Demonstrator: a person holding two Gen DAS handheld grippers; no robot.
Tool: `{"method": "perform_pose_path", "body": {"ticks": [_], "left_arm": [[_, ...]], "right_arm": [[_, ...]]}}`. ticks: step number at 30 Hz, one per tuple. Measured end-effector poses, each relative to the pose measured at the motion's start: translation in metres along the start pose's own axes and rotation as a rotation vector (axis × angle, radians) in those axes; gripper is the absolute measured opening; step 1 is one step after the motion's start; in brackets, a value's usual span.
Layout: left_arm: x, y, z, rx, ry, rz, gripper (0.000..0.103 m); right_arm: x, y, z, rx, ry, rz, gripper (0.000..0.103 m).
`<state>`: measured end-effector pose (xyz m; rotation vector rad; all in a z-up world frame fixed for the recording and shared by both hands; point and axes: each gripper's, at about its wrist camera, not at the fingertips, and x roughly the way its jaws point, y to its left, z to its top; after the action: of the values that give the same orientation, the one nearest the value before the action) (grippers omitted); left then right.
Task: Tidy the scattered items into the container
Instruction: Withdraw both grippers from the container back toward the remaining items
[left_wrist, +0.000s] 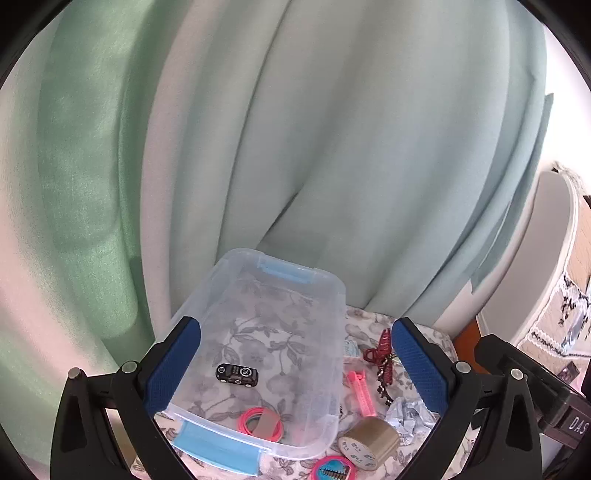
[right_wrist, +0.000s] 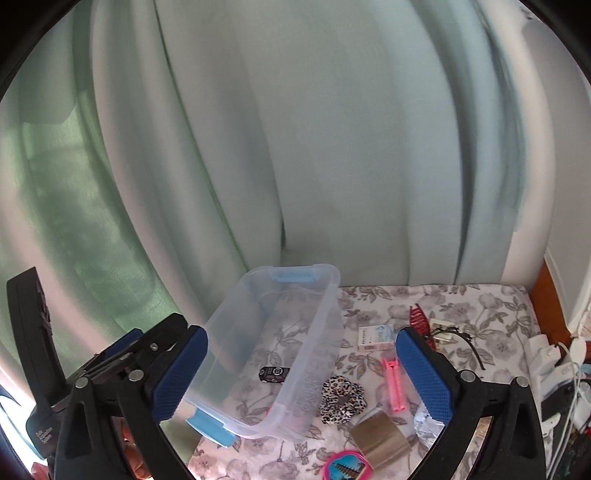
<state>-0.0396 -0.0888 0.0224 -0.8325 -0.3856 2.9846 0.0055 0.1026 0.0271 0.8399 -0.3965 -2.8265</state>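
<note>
Container (left_wrist: 258, 332) sat between left gripper (left_wrist: 295, 369) fingers, toy car (left_wrist: 236, 374) and pink rings (left_wrist: 260, 424) already inside. Both grippers' fingers spread wide, empty. Right gripper (right_wrist: 301, 373) framed container too; tape roll (right_wrist: 380, 439), scrunchie (right_wrist: 341, 402), pink clip (right_wrist: 394, 386) waited just outside.

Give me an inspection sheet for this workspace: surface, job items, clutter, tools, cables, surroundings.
Surface: grey floral-print cloth over the table.
Job's things: clear plastic bin with blue latches holds a small black toy car and a pink ring. Outside it, on the cloth: gold tape roll, pink plastic comb, leopard-print scrunchie, small white box, red hair claw, crumpled foil, round pink case.
Clutter: nothing seen beyond those.
Grippers: left tool open, empty; right tool open, empty.
Cables: white leads beside white chargers at the right edge.
Surroundings: pale green curtain behind.
</note>
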Motion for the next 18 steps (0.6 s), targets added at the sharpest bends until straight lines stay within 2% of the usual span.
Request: {"method": "perform_pose_path", "body": {"ticks": [7, 18], "left_arm": [[0.002, -0.028, -0.012, 0.008, 0.035, -0.063, 0.103], [0.022, -0.075, -0.049, 0.050, 0.173, -0.183, 0.103]], "right_arm": [[-0.024, -0.036, -0.011, 0.046, -0.043, -0.066, 0.103], [-0.051, -0.086, -0.036, 0.066, -0.088, -0.148, 0.103]]}}
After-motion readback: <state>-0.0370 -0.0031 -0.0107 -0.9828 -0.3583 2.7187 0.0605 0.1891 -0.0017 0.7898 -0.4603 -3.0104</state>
